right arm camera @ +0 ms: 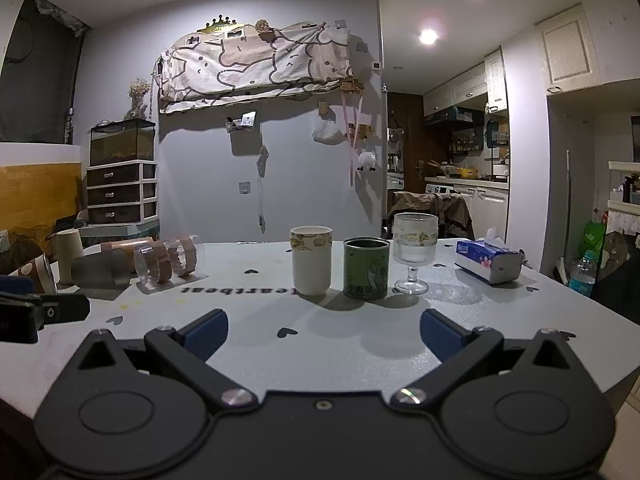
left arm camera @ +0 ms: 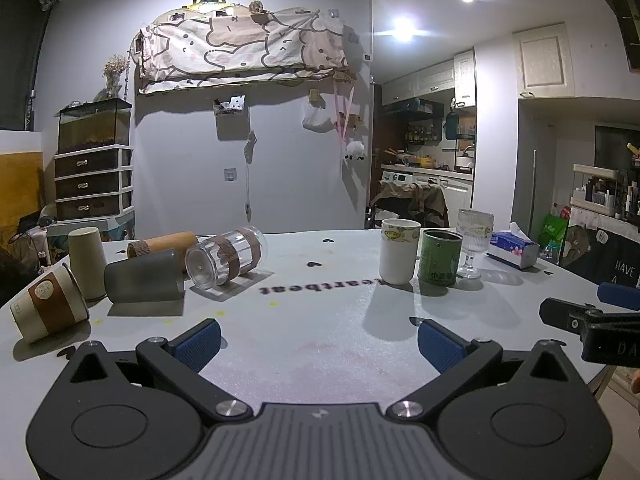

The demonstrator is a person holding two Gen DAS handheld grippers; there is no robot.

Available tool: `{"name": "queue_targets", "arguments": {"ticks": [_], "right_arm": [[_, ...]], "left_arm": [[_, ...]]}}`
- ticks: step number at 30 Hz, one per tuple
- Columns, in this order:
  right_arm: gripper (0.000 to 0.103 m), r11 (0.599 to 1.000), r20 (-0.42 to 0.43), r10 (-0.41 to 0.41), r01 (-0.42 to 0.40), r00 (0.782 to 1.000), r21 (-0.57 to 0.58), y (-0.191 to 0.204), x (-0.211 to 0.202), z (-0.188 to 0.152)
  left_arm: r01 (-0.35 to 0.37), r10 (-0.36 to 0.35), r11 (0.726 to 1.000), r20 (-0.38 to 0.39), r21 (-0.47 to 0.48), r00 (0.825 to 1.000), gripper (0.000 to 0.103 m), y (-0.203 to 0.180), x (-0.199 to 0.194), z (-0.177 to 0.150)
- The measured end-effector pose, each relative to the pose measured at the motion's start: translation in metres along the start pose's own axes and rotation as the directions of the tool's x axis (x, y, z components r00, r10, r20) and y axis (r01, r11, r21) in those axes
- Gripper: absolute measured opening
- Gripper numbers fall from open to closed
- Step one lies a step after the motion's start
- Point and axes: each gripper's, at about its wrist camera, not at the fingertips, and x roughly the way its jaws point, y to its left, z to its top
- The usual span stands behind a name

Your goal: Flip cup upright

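Several cups lie on their sides at the table's left: a clear ribbed cup with brown bands point(left arm camera: 226, 258) point(right arm camera: 166, 261), a dark grey cup point(left arm camera: 144, 282), a wooden-looking tube point(left arm camera: 162, 244) and a cream-and-brown paper cup point(left arm camera: 48, 306). A beige cup point(left arm camera: 86, 262) stands upside down behind them. Upright at the right stand a white cup point(left arm camera: 398, 256) point(right arm camera: 311, 260), a green tin point(left arm camera: 440, 257) point(right arm camera: 366, 268) and a stemmed glass point(left arm camera: 474, 242) point(right arm camera: 414, 254). My left gripper point(left arm camera: 318, 346) is open and empty, low over the table. My right gripper point(right arm camera: 324, 338) is open and empty, facing the upright group.
A tissue box point(left arm camera: 514, 250) point(right arm camera: 488, 260) lies at the table's far right. The grey table point(left arm camera: 320, 312) carries heart marks and printed lettering. The right gripper's body shows at the left wrist view's right edge point(left arm camera: 592, 320). Drawers and a tank stand beyond the table's left.
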Motion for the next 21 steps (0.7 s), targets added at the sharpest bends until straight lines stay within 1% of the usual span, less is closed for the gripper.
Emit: {"name": "queue_targets", "arguments": {"ticks": [21], "right_arm": [[0.103,1.000,0.000,-0.004,0.004,1.000,-0.002,0.0001,0.0002,0.0008]], "left_arm": [[-0.001,0.001,1.000,-0.001,0.001,1.000,0.103,-0.0007,0.0002,0.0010]]}}
